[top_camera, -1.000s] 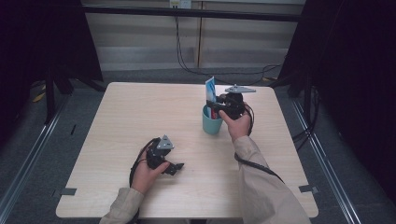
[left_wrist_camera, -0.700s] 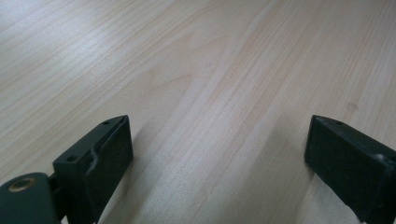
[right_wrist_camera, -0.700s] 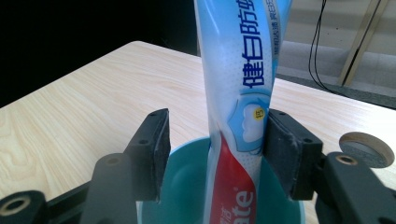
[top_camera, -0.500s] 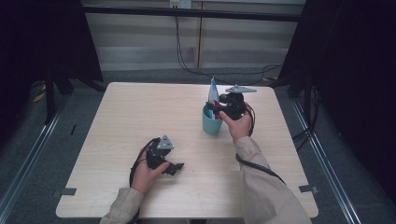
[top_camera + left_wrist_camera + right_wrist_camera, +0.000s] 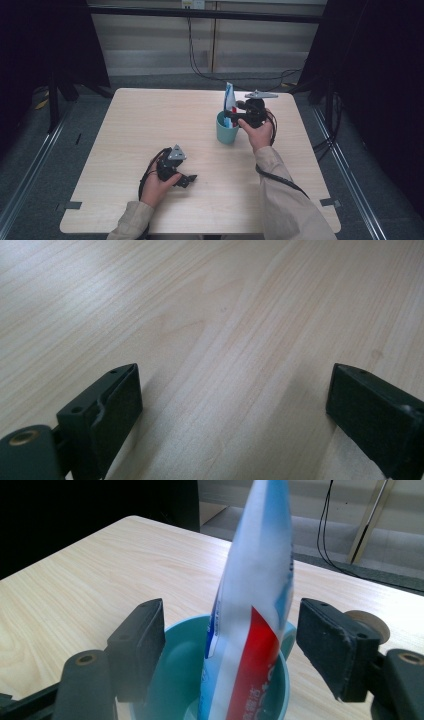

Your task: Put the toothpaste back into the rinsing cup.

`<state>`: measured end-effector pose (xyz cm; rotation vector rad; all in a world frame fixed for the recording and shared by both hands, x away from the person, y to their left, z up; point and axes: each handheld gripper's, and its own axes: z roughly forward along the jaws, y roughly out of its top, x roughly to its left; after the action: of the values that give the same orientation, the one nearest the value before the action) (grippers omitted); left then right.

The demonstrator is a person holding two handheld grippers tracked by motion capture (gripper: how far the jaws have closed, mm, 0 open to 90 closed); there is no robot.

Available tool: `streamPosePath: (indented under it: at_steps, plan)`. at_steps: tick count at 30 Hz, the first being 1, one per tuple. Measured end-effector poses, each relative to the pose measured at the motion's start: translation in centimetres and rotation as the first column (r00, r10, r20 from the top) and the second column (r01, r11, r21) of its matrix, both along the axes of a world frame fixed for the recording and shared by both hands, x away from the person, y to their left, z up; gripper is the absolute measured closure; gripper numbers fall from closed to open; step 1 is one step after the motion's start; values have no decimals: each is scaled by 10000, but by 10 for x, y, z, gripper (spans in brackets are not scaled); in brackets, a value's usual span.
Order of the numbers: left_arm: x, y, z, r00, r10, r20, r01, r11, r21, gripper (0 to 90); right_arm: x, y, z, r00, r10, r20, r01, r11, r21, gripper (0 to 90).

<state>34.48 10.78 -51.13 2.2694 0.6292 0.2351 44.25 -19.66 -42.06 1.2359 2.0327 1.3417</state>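
1. our right gripper has its two black jaws standing wide, one on each side of the tall white, blue and red toothpaste tube; there is a clear gap between each pad and the tube, so nothing is gripped. the jaws have just been opening, with the tube between them.
2. the tube stands nearly upright in the round teal ceramic cup, its flat crimped end on top and its lower end down inside the cup, leaning slightly toward the far rim.
3. in the high view we see the right gripper held level at the cup's right side, its jaws reaching over the cup toward the tube, with the right hand wrapped around its body and a black cable trailing back along the beige sleeve.
4. our left gripper also has its jaws spread wide apart with nothing between them but bare wood grain; it holds nothing.
5. in the high view the left gripper lies low on the table near the front edge, held by the left hand, well apart from the cup.
6. the cup stands on the light wooden table, right of the middle and toward the far side.
7. beyond the table we see a grey floor, pale wall panels with black cables hanging down, and dark curtains at both sides.
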Motion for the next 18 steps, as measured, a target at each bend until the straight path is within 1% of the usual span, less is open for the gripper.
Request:
streamPosePath:
  at_steps: [4,18]
  plan:
    - [0,0,0,10000,-2,-2,2,10000,-30,75,-2,-2,0,10000,-29,-14,29,10000,52,261]
    - [0,0,0,10000,0,-12,0,10000,-21,76,-11,-10,1,9998,153,-86,-152,9998,95,214]
